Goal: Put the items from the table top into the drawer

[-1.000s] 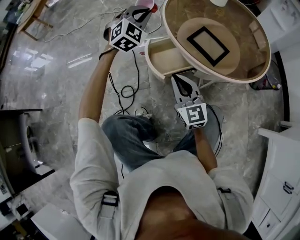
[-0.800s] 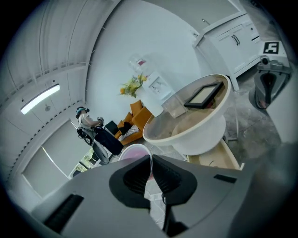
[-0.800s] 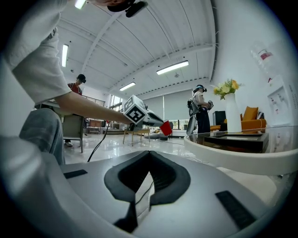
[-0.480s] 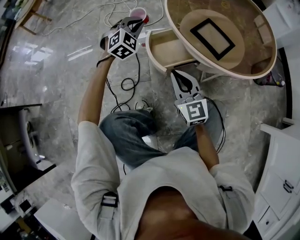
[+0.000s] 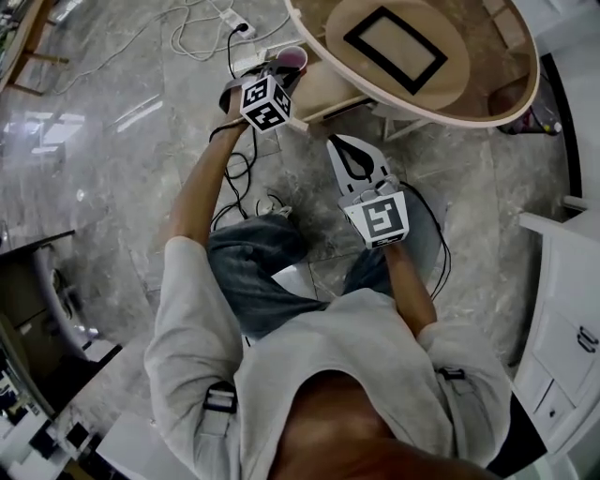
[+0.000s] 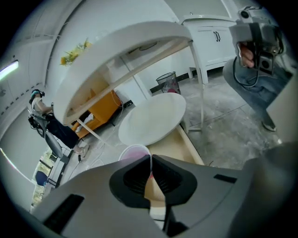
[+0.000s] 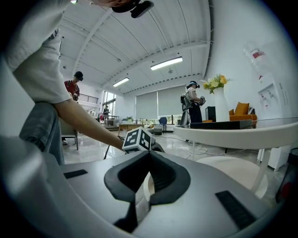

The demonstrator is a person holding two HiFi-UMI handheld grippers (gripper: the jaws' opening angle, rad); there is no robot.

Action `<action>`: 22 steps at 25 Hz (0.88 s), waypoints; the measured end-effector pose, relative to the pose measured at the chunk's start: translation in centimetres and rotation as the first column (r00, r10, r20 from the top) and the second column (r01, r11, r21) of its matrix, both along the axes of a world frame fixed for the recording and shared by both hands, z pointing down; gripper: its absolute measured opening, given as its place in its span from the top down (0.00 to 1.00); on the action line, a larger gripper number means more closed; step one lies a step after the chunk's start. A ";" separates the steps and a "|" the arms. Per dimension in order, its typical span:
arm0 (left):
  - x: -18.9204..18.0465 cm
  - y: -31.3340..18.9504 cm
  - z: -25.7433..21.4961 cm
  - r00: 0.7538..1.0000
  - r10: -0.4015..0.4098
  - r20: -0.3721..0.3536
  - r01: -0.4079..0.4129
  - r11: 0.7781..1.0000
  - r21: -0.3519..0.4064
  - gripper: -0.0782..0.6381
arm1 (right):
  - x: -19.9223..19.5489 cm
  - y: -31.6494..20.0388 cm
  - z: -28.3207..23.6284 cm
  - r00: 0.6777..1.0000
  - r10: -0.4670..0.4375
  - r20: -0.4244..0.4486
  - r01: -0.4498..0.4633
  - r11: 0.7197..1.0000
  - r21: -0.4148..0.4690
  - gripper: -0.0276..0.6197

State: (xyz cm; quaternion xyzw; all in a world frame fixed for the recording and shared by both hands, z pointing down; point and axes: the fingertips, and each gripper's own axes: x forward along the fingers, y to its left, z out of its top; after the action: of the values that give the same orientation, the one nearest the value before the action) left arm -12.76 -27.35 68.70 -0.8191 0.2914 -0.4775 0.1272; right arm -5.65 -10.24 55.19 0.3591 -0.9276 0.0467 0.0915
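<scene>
Round table top (image 5: 478, 56) overhangs the open drawer (image 5: 323, 87) just ahead of the left gripper (image 6: 150, 160), clamped on a pink cup's (image 6: 132, 152) rim; right gripper (image 7: 149, 154) closed, empty.

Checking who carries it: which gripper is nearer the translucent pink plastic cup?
Left. The left gripper is shut on the rim of the translucent pink plastic cup, by the open wooden drawer. The right gripper is shut and empty, apart from the cup, closer to the person.

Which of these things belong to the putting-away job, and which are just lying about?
Job: pink cup, in the left tool; open drawer; round table.
Lying about: floor cables; power strip; wire bin.
</scene>
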 end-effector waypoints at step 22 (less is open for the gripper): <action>9.3 0.8 11.2 0.992 0.126 -0.015 -0.127 0.981 -0.146 0.85 | 3.7 -0.3 2.7 0.996 0.074 -0.057 -0.076 0.997 -0.025 0.92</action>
State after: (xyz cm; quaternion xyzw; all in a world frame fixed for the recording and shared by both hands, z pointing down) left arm -3.44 -26.55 79.92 -0.8443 0.2034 -0.4864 0.0959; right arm -1.94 -10.55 57.91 0.3935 -0.9099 0.0528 0.1204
